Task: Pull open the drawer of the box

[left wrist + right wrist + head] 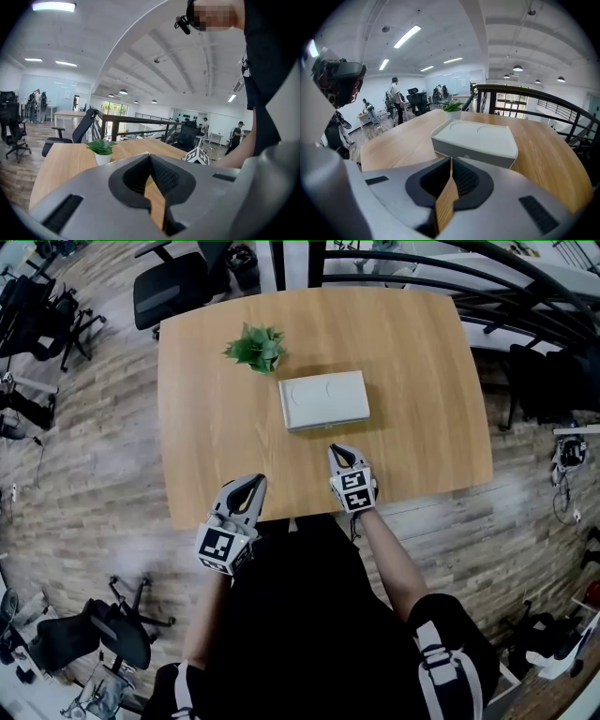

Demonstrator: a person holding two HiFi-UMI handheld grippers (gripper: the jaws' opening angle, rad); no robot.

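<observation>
A flat white box (323, 399) lies in the middle of the wooden table (206, 427), its drawer shut. My right gripper (339, 452) hovers just in front of the box's near side, shut with nothing in it. In the right gripper view the box (476, 140) fills the middle, its front face right beyond the touching tips of my right gripper (451, 159). My left gripper (251, 486) is over the table's near edge, left of the box, shut and empty. The left gripper view shows my left gripper (150, 154) with its tips together.
A small potted plant (255, 346) stands on the table behind the box to the left; the plant (102, 149) also shows in the left gripper view. Office chairs (169, 287) and a black railing (487, 277) surround the table. People stand far off.
</observation>
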